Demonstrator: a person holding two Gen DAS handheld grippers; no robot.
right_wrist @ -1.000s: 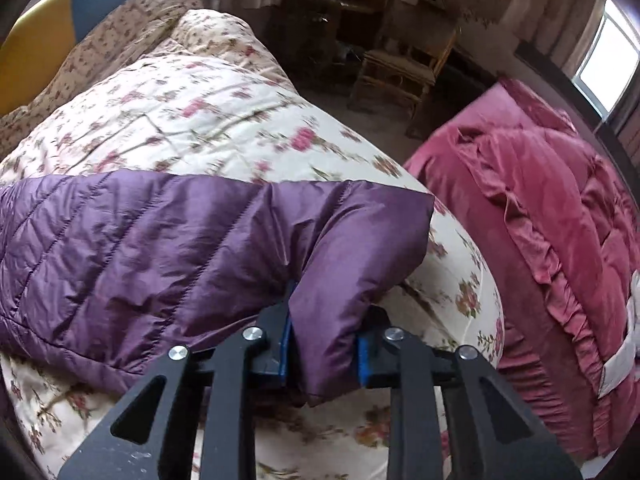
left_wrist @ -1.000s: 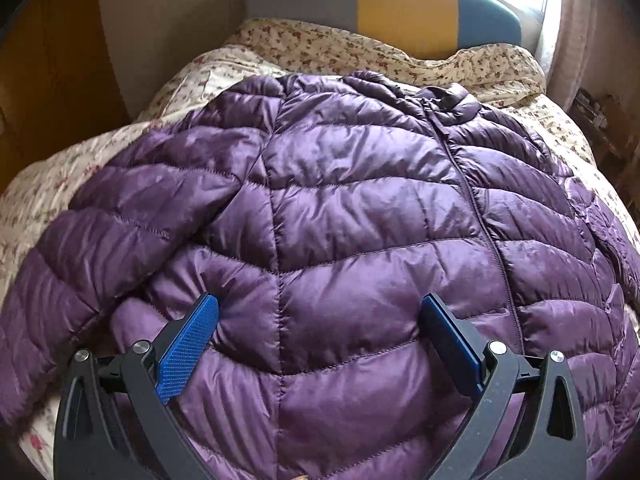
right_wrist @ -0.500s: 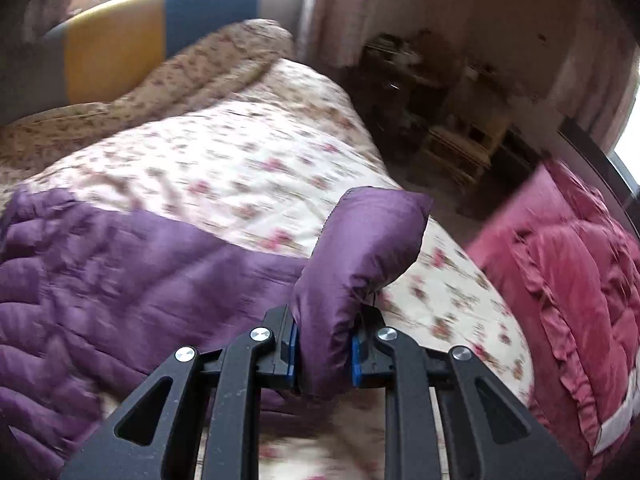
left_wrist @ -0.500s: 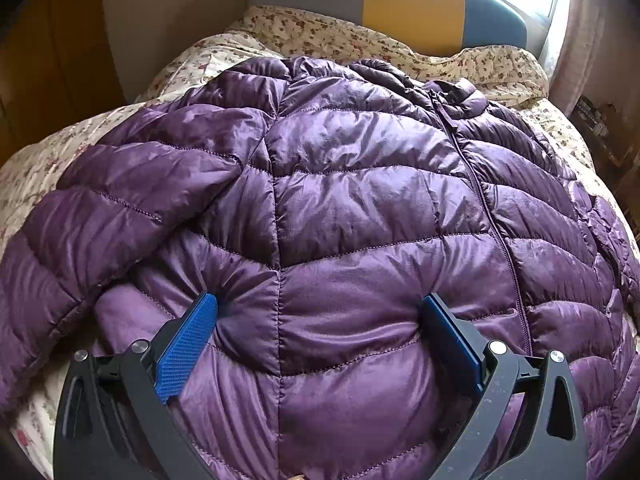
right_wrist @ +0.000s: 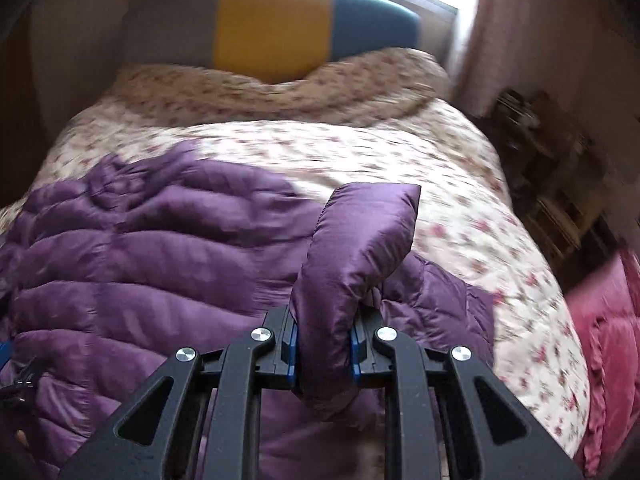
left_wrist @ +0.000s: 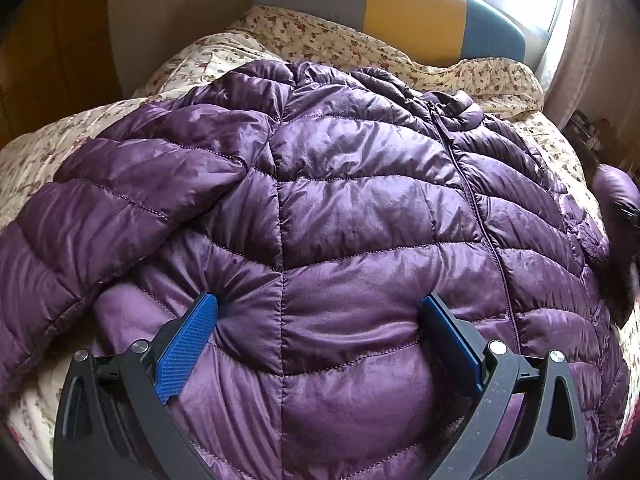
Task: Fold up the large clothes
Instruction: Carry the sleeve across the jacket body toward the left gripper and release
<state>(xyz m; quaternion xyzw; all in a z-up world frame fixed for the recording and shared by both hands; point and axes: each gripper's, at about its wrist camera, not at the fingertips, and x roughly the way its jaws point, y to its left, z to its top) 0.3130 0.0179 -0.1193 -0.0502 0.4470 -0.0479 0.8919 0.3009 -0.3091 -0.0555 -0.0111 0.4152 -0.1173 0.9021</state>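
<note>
A purple quilted puffer jacket (left_wrist: 352, 208) lies front up on the floral bed, zipper closed, collar toward the headboard. My left gripper (left_wrist: 320, 308) is open and its blue pads (left_wrist: 188, 336) press down on the jacket's lower front panel. My right gripper (right_wrist: 323, 344) is shut on the jacket's right sleeve cuff (right_wrist: 356, 248), which stands up above the jaws. The rest of the jacket (right_wrist: 140, 248) spreads to the left in the right wrist view. The cuff also shows in the left wrist view (left_wrist: 616, 192) at the far right.
The floral quilt (right_wrist: 360, 152) covers the bed, with a grey, yellow and blue headboard (right_wrist: 276, 28) under a bright window. A pink ruffled bed cover (right_wrist: 608, 340) lies to the right. Dark furniture (right_wrist: 560, 168) stands by the curtain.
My right gripper has lifted the sleeve cuff and swung it left over the jacket body. My left gripper has stayed pressed on the lower front.
</note>
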